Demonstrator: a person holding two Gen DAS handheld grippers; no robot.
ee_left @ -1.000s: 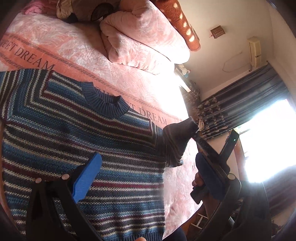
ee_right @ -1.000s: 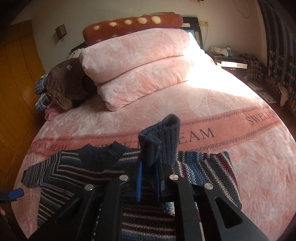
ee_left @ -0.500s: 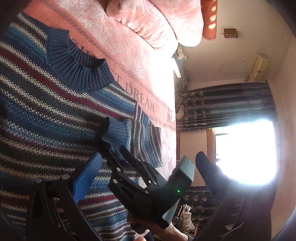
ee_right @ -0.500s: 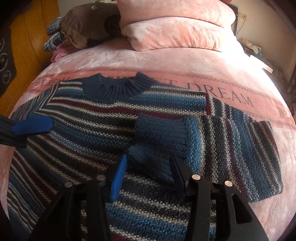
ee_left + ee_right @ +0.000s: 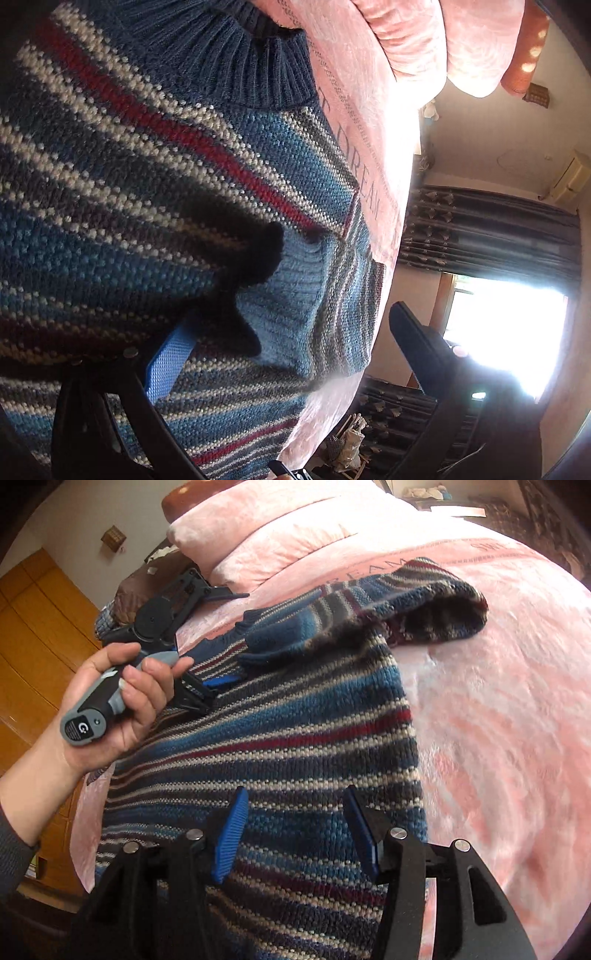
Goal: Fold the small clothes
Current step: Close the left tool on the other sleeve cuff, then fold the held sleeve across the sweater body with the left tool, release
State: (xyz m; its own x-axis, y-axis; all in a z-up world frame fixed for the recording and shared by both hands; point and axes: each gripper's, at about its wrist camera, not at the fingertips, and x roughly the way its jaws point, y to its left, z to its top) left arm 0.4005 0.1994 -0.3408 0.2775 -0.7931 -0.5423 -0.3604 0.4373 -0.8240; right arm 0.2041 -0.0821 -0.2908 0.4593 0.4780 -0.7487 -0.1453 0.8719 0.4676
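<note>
A blue, white and red striped knit sweater [image 5: 295, 720] lies flat on the pink bed. Its right sleeve [image 5: 424, 602] is folded inward, with the blue ribbed cuff [image 5: 291, 288] resting on the chest below the collar [image 5: 236, 62]. My left gripper [image 5: 291, 350] is open, wide apart around the cuff, and one blue pad [image 5: 166, 365] sits low against the knit. A hand [image 5: 122, 701] holds that left gripper [image 5: 242, 637] in the right wrist view. My right gripper [image 5: 295, 830] is open and empty above the sweater's lower body.
The pink bed cover [image 5: 498, 701] reaches right, with stacked pink pillows [image 5: 258, 535] and a brown clothes pile [image 5: 129, 590] at the head. A wooden wardrobe [image 5: 37, 627] stands at the left. Dark curtains [image 5: 498, 229] and a bright window [image 5: 509, 325] lie past the bed's edge.
My right gripper carried the cuff over the chest, opened, let it go and drew back toward the hem. My left gripper moved in close to the cuff.
</note>
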